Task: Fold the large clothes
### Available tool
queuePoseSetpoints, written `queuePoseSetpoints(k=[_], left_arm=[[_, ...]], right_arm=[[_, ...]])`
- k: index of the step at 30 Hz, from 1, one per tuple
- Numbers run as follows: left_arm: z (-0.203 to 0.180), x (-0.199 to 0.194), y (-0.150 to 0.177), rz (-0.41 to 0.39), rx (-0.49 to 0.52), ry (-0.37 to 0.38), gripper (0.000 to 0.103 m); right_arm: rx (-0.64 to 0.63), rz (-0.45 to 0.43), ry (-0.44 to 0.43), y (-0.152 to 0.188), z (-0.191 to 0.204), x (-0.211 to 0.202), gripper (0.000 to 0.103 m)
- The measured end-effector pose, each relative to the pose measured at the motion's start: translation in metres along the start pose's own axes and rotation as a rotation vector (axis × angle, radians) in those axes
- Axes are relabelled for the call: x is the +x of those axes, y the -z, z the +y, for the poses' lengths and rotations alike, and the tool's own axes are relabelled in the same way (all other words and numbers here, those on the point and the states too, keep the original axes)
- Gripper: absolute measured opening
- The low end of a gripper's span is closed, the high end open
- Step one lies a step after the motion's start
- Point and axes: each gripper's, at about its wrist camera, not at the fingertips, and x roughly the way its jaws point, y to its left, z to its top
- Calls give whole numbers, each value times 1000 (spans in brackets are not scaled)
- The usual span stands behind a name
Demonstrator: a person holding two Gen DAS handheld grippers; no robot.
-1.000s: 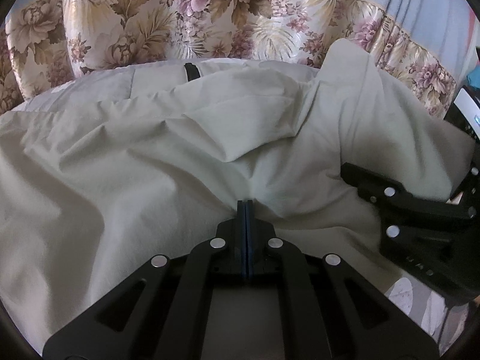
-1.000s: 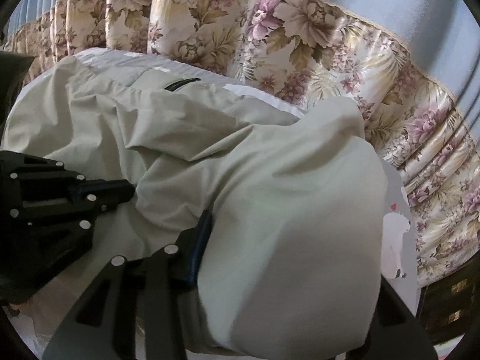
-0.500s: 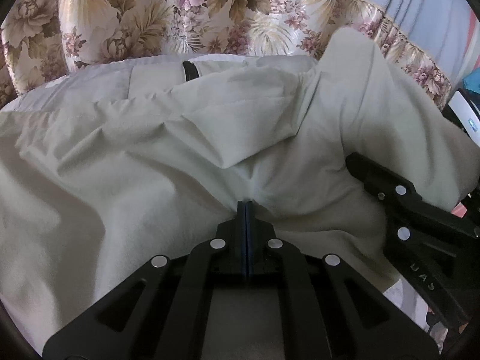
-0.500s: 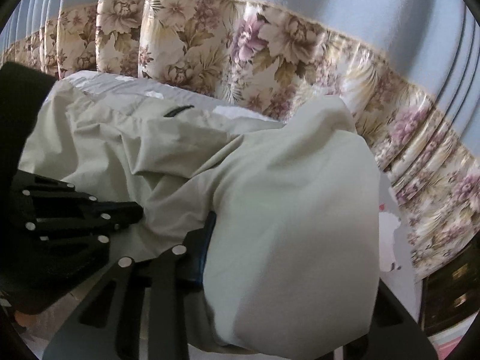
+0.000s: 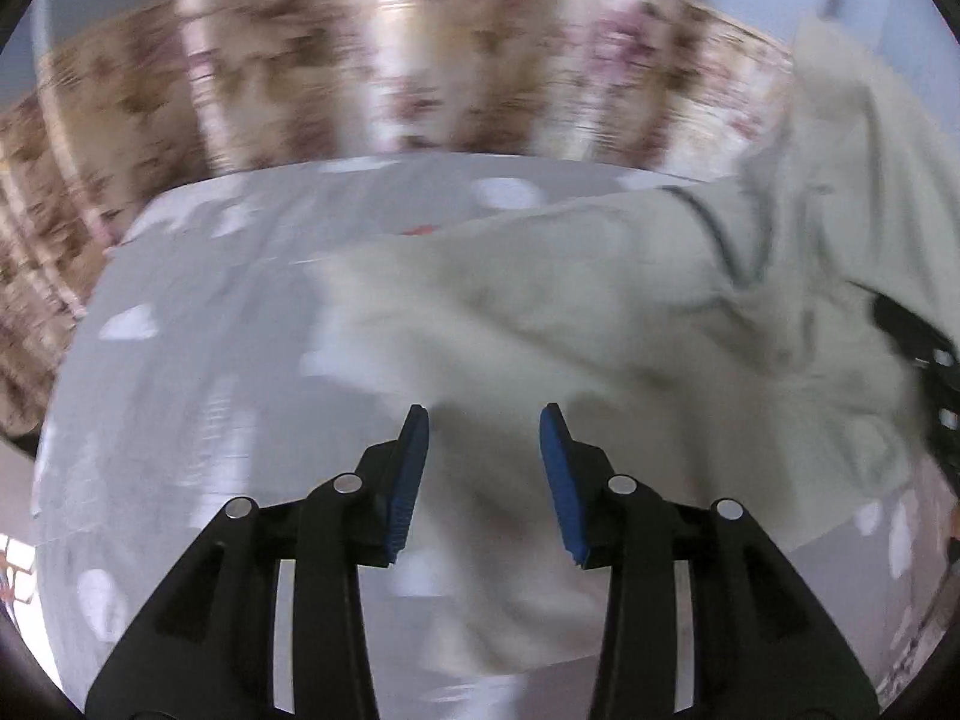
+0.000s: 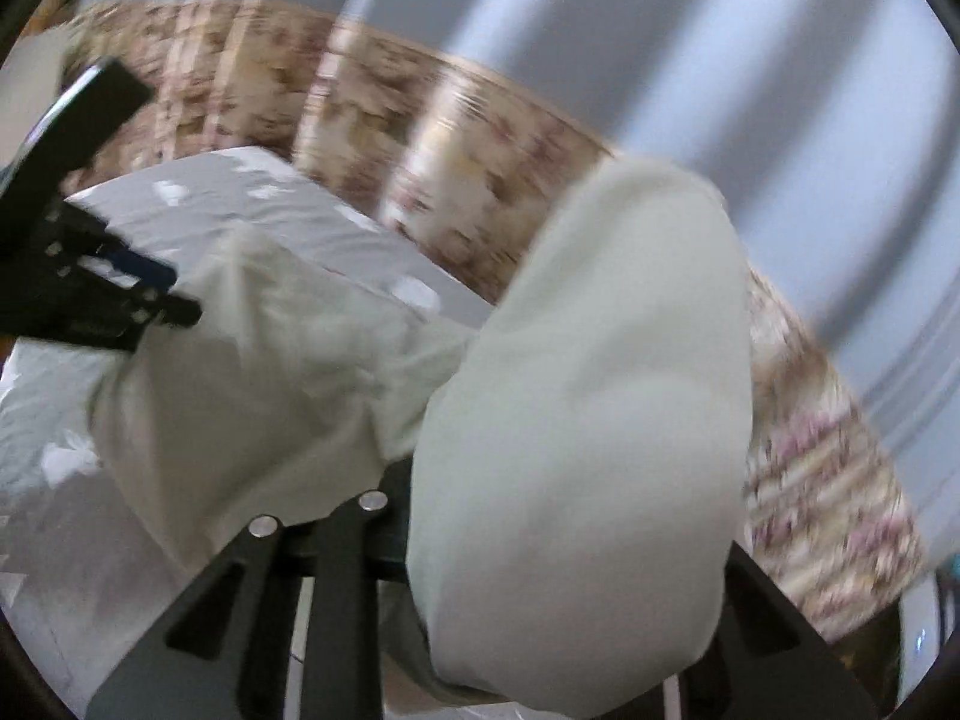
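Note:
A large pale cream garment (image 5: 600, 312) lies crumpled on a grey bed sheet (image 5: 198, 324), with a dark zip line (image 5: 714, 228) near its far right. My left gripper (image 5: 483, 414) is open and empty, its blue pads (image 5: 414, 468) spread over the garment's near edge. My right gripper is shut on a fold of the garment (image 6: 600, 390), which drapes over its fingers and hides the tips. The right gripper's black body shows at the left wrist view's right edge (image 5: 924, 360). The left gripper shows in the right wrist view (image 6: 120, 294). Both views are blurred by motion.
A floral curtain (image 5: 420, 78) with a blue upper part (image 6: 660, 30) hangs behind the bed. The grey sheet with white patches (image 6: 240, 204) extends left of the garment. The bed's edge drops off at the lower left (image 5: 24, 516).
My left gripper has opened, let go of the garment and swung left. My right gripper still holds its fold and has lifted it higher.

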Motion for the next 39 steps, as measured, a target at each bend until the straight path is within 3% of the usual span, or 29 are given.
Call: queuePoseSetpoints(k=[3,6,9,13,16,18,20,22,31,39], left_arm=[[40,-6,6,-17,-36,-46,39],[68,-10,19,-23,-25,-175,39],[90,-12,32,-8,-54,-188,39],[102,-15,44,-8,-74,-195,39],[104,-17,44,-15,-95,-169,40],[101,-21,41,-32,-99,-161,46],[95,-26,39,-48,-89,-159,50],[87,-30,37,-61,-73,-151,54],[49,-55,23,-123,-9,-111,65],[12,-86,16,-195,61,-65,72]], right_arm=[[-119,2,-27,-15,41,8,25],[-287,35,-42,-14,92,25,24],[-437,79,-72,1,138,35,24],[-658,105,-14,21,186,38,24],[-583,144,-71,10,173,39,27],[-531,148,-108,5,161,35,32],[-453,144,-166,2,146,26,51],[-374,124,-219,-2,131,11,61],[-243,7,-237,-5,80,-45,69],[36,-25,-230,5,-21,-55,70]])
